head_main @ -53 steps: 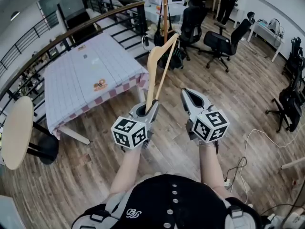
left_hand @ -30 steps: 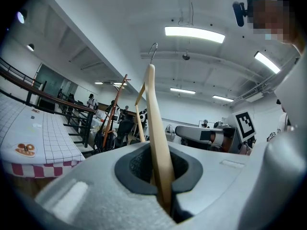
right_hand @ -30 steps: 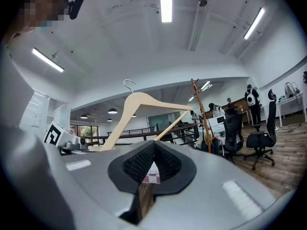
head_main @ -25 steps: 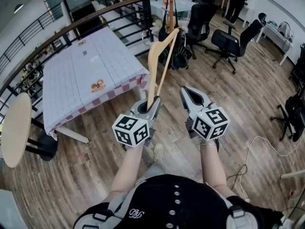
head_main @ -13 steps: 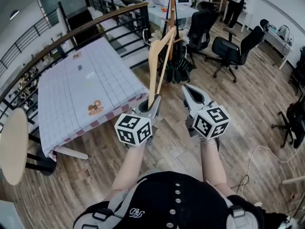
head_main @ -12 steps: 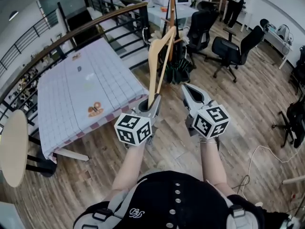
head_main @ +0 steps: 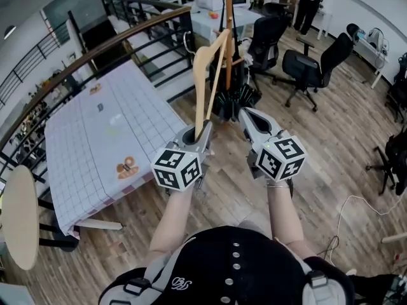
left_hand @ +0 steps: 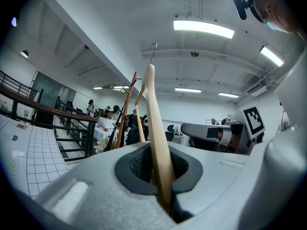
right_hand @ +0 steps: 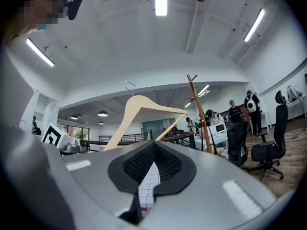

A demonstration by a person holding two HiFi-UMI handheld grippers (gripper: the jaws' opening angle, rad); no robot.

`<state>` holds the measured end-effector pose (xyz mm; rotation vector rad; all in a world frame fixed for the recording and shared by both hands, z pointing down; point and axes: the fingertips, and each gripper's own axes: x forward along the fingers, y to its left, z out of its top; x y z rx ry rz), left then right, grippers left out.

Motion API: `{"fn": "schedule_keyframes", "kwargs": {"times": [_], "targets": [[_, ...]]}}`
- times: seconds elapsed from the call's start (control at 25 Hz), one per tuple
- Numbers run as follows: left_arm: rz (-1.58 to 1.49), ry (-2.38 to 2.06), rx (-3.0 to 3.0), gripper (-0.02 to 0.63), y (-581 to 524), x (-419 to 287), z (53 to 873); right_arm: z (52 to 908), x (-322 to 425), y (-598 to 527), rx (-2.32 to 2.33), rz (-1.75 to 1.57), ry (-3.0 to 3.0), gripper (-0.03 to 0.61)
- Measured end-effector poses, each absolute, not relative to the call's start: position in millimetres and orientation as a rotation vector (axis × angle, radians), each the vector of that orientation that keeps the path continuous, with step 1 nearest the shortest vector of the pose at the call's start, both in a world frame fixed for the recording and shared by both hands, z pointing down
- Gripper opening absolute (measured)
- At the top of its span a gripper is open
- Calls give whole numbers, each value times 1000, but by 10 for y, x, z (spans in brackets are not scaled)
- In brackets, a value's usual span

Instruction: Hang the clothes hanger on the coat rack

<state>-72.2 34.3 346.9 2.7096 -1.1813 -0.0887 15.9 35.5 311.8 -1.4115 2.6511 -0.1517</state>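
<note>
Pale wooden clothes hanger [head_main: 199,88] stands upright, one arm end clamped in my left tongs [head_main: 203,134]; right tongs [head_main: 245,112] together, empty; brown wooden coat rack [head_main: 227,18] stands beyond.

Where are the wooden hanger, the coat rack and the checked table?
wooden hanger [head_main: 199,88], head view, its arm.
coat rack [right_hand: 200,113], right gripper view, its pole.
checked table [head_main: 152,122], head view, its cloth top.
</note>
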Motion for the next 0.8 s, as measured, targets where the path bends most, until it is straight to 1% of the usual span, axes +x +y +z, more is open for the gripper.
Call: {"fn": "schedule_keyframes", "kwargs": {"times": [0.12, 0.28, 0.4, 0.8], "targets": [[-84, -1196, 2690, -1, 292, -641, 3535, 3204, 230, 320, -1408, -163, 2664, 0], [-83, -1187, 2677, 0, -14, -758, 3576, 3303, 83, 22, -1425, -192, 2670, 0], [-74, -1188, 2684, 0, -143, -711, 3649, 3381, 92, -127, -1413, -192, 2676, 0], [-128, -1226, 2660, 0, -878, -712, 3663, 3361, 156, -872, -1383, -169, 2672, 0]]}}
